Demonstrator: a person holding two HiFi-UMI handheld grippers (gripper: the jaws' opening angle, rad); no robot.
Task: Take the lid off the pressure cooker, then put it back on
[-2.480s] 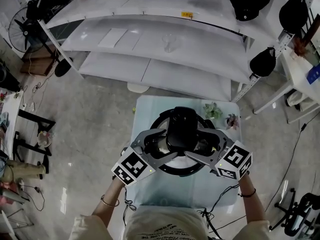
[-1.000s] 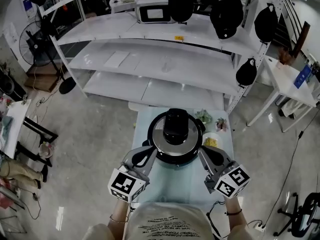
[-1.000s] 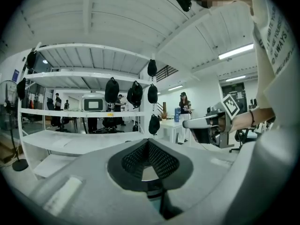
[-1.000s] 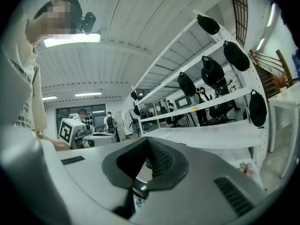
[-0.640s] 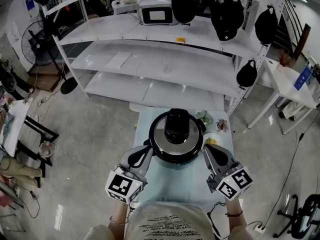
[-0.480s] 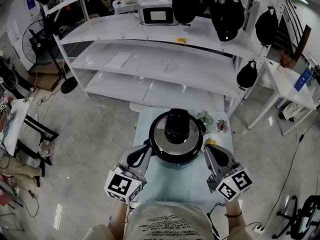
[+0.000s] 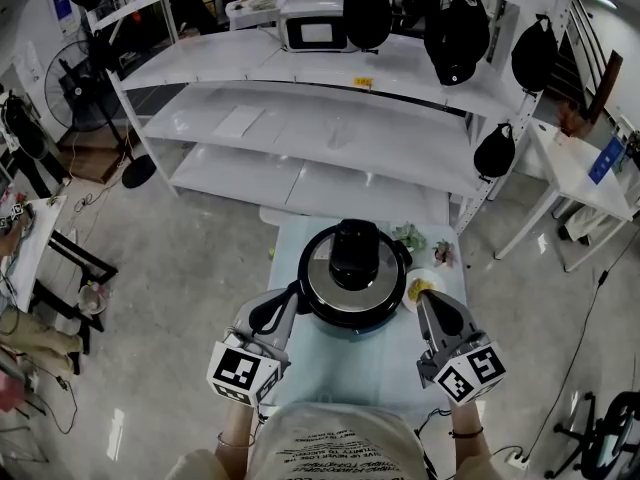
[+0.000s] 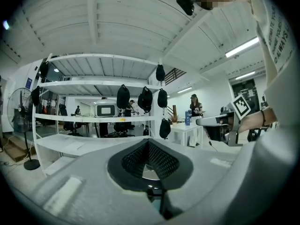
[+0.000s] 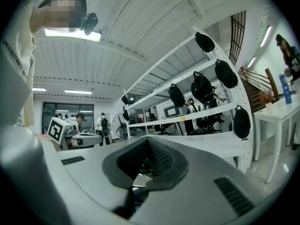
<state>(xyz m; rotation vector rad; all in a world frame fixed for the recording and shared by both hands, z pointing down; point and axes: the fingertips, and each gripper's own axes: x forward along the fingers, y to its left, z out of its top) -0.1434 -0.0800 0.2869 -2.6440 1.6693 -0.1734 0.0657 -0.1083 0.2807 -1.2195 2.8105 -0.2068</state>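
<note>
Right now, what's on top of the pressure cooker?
The lid sits on the pressure cooker, with a black handle across its middle. It covers the opening, so the inside cannot be seen.

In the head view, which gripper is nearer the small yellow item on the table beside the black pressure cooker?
Right. The right gripper points at the small yellow item, close beside it; the left gripper is across the black pressure cooker.

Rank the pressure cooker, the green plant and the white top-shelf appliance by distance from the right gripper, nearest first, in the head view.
From the right gripper:
1. pressure cooker, just to its left on the table.
2. green plant, at the table's far edge.
3. white appliance, up on the top shelf, far beyond.
</note>
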